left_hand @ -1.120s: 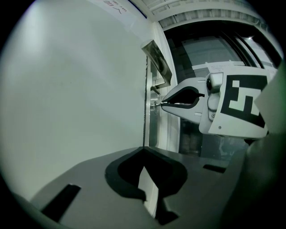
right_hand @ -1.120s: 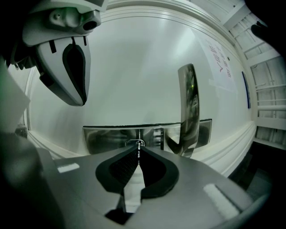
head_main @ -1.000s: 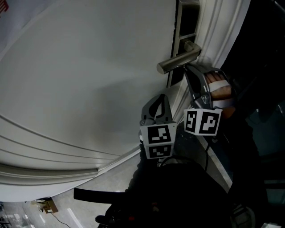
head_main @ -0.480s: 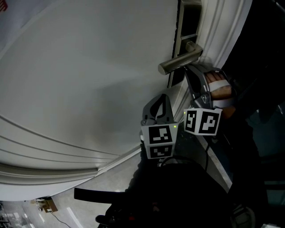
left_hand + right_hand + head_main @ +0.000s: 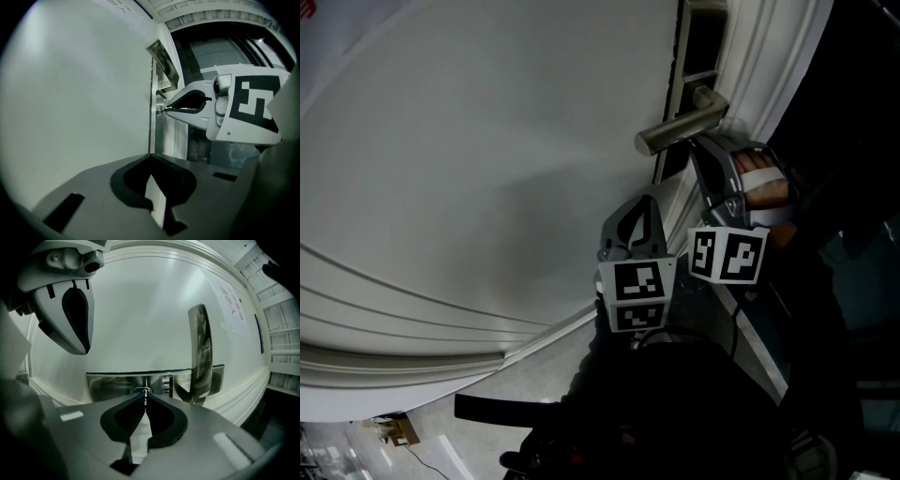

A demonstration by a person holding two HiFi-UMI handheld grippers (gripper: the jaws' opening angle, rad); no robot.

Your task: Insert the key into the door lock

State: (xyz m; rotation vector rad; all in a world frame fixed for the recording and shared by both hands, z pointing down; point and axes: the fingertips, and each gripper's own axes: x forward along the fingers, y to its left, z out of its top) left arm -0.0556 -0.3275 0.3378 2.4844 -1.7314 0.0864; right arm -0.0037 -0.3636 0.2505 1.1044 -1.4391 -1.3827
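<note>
The white door (image 5: 487,169) carries a metal lever handle (image 5: 680,128) on a steel lock plate (image 5: 112,383). My right gripper (image 5: 145,398) is shut on a thin key (image 5: 146,399), and the key's tip sits at the lock cylinder (image 5: 145,390) just left of the lever handle (image 5: 199,352). In the left gripper view the right gripper (image 5: 187,101) reaches in from the right and touches the lock (image 5: 161,108) at the door's edge. My left gripper (image 5: 150,156) is shut with nothing in it, hanging below and left of the lock, near the door face (image 5: 84,93).
The white door frame moulding (image 5: 769,66) runs along the right of the lock. A person's hand (image 5: 764,192) grips the right gripper. Curved door mouldings (image 5: 412,328) lie at the lower left. Floor and a dark shoe (image 5: 520,461) show at the bottom.
</note>
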